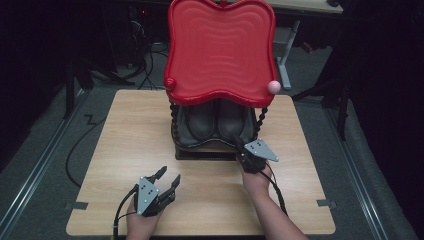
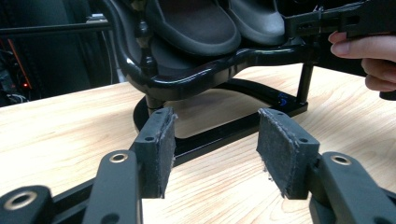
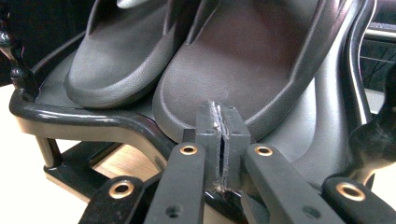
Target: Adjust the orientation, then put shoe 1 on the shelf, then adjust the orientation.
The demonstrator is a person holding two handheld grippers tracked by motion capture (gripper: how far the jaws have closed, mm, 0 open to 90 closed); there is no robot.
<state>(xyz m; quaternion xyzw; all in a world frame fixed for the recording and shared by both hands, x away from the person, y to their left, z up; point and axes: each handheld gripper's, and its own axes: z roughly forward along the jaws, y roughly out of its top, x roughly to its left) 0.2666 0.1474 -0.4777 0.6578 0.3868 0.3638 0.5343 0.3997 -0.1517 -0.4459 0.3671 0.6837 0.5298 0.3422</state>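
The table [image 1: 130, 150] is showing a pale wood-grain top with a matt finish, and the red tray [image 1: 220, 47] is presenting glossy moulded plastic with rippled relief. The black rack [image 3: 93, 122] is gleaming like lacquered plastic, while the dark sandals [image 3: 243, 70] are appearing matt, smooth and rubbery. The left gripper [image 2: 215, 149] is carrying rough, frayed, felt-like pads [image 2: 280, 149] with brass-coloured rivets.

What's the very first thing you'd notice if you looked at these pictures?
The big wavy red tray on top of the black stand at the far middle of the table. Under it sit two dark shoes on the lower shelf. The right tool, shut, points at the nearer shoe's edge.
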